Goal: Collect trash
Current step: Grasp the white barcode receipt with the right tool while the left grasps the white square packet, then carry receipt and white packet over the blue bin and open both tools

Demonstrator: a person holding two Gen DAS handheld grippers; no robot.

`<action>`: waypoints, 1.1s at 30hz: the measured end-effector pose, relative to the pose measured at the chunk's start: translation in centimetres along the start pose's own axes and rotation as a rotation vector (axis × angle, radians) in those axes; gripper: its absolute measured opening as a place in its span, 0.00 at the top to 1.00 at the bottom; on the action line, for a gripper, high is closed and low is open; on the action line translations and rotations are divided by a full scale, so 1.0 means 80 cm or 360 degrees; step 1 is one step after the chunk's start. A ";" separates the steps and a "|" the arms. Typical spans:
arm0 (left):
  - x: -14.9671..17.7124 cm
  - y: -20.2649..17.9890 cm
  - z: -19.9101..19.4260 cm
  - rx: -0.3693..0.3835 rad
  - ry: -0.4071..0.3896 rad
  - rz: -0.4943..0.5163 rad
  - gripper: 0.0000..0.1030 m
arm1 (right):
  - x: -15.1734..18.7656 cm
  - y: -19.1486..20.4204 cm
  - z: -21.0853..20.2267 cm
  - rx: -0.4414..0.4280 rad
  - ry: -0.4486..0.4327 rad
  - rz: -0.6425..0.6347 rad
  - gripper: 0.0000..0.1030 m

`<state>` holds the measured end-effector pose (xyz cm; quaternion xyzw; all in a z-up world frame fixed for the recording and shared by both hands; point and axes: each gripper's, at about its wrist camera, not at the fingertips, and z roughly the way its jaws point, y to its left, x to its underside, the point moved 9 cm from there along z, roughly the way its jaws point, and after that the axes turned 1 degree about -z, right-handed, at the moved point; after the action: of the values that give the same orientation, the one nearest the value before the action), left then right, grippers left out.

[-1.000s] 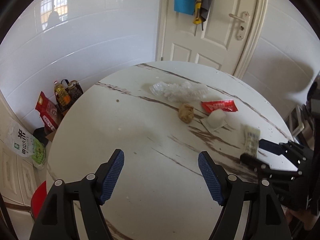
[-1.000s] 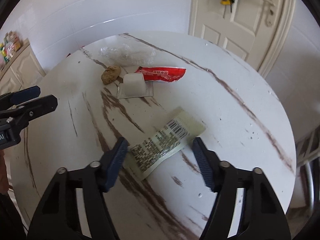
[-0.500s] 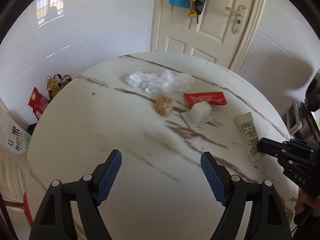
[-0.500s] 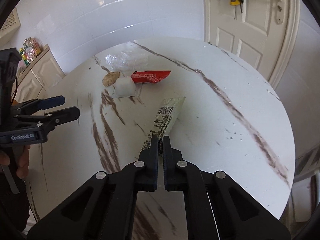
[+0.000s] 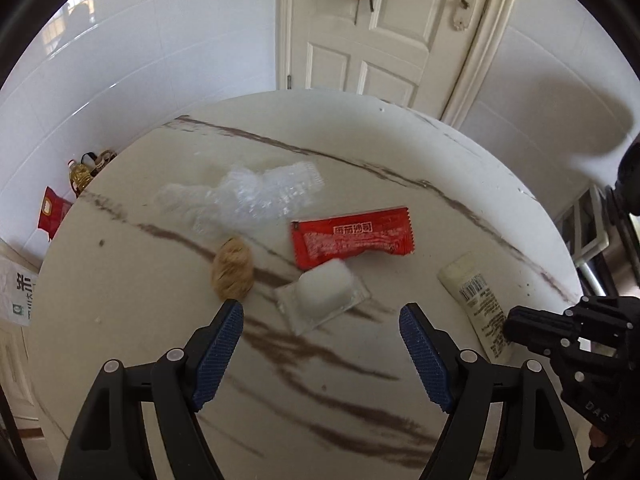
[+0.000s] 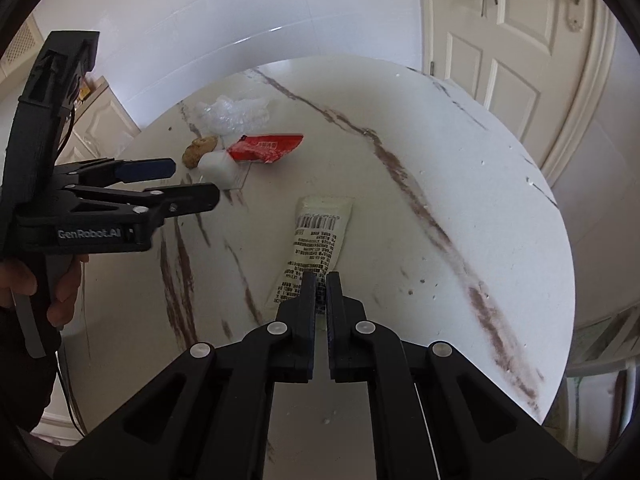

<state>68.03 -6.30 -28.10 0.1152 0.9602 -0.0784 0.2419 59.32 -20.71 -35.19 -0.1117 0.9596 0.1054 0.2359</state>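
- Your right gripper (image 6: 319, 280) reached low over the round marble table (image 6: 460, 168), its jaws pinched on the near end of the cream barcode sachet (image 6: 316, 240), which lay flat on the tabletop and pointed away from you.
- Your left gripper (image 5: 322, 316) hovered above the table with its jaws spread wide and nothing between the blue pads (image 5: 218, 356); the clear blister pack (image 5: 322, 300) lay just ahead of the gap.
- Your left hand (image 6: 48, 292) wrapped the handle of that gripper, whose body read "GenRobot.AI"; the right gripper's body showed "DAS" in the left wrist view.
- The red sachet (image 5: 352, 236) carried white Chinese characters, too small to read, and touched the blister pack's far edge.
- The brown crumpled lump (image 5: 232, 268) sat just left of the blister pack, with the crumpled clear plastic (image 5: 248, 196) behind it.
- The barcode sachet had lines of small print under its barcode, illegible.
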 end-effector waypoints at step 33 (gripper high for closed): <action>0.067 -0.010 -0.062 0.0134 -0.0193 -0.0019 0.75 | 0.002 0.020 -0.014 0.0060 -0.0145 -0.0069 0.90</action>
<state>60.99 -5.09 -26.32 0.1145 0.9404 -0.1270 0.2940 58.31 -19.48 -34.06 -0.1231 0.9470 0.0872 0.2838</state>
